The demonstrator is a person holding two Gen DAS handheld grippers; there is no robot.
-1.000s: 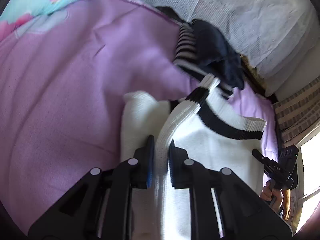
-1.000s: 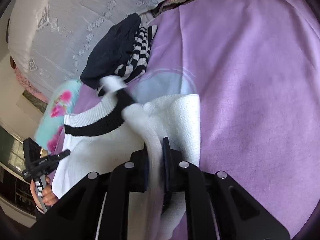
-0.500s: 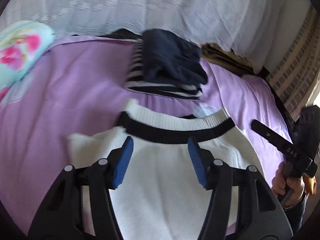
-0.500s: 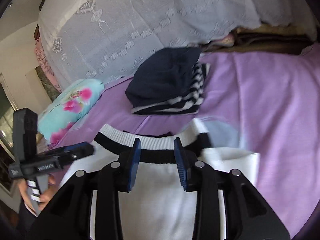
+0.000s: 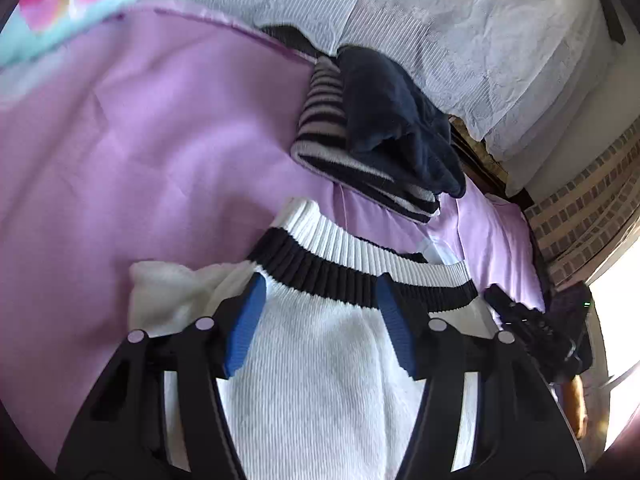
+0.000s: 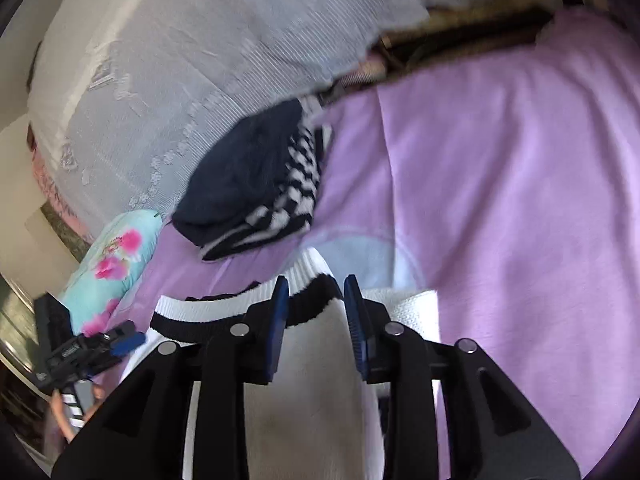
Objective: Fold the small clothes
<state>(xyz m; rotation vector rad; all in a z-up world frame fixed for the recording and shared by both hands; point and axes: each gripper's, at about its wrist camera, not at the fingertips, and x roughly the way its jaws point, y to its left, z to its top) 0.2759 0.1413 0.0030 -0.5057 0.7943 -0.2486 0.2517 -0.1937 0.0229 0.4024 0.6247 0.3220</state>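
Releasing: my left gripper [image 5: 320, 324] and right gripper [image 6: 314, 328] have just opened, jaws wide, nothing pinched;
Sweater: white knit sweater [image 5: 320, 380] dropped flat on the purple bedsheet [image 5: 140, 140]; fold landed; next fold due

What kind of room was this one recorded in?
Most likely a bedroom: a purple bedsheet under the white sweater, a floral pillow, and a lace-covered bedding pile behind.
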